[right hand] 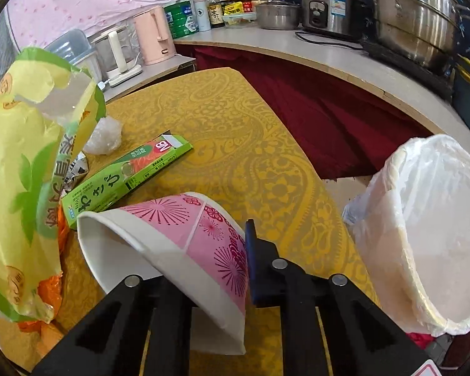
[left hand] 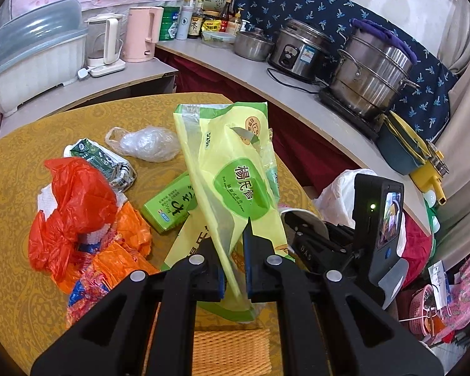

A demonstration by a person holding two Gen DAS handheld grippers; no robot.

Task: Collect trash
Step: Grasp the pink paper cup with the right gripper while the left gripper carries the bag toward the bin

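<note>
The left tongs (left hand: 235, 250) are gripping a yellow-green plastic wrapper (left hand: 235, 169), while the right tongs (right hand: 222, 250) are clamping a pink paper bowl (right hand: 178, 244) above the counter (right hand: 235, 131).

Both my views are bright and evenly lit, with only soft shadows on the bench (left hand: 31, 282). The fisheye bends the edges hard and leaves dark corners. Steel pots (left hand: 373, 72) catch mild glare; focus is sharp throughout.

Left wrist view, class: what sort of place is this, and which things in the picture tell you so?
Most likely a home kitchen or cooking corner. A counter carries a rice cooker, a steel steamer pot, kettles and sauce bottles, beside a small table with a patterned cloth.
</note>
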